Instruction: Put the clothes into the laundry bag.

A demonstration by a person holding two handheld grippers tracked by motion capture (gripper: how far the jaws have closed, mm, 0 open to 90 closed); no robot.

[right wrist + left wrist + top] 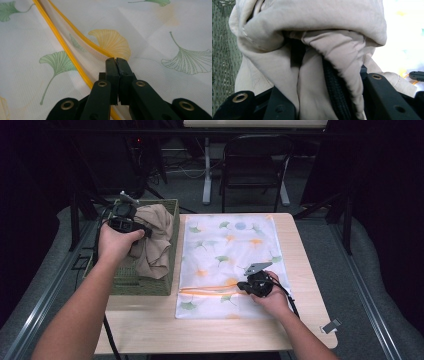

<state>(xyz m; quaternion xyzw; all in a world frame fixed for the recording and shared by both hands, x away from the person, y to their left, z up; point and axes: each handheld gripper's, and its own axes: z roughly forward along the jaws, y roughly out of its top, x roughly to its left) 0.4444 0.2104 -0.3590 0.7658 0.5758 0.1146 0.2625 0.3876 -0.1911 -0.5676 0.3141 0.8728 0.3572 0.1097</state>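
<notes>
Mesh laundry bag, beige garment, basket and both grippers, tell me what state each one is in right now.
Mesh laundry bag: flat on the table, its orange-edged opening parted.
Beige garment: bunched, draped over the basket's edge.
Basket: upright at the table's left.
Left gripper: shut on the garment.
Right gripper: shut on the bag's orange edge.

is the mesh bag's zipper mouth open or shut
Open: the two yellow zipper edges of the mesh bag lie apart, and the right claw pinches one edge.
</notes>
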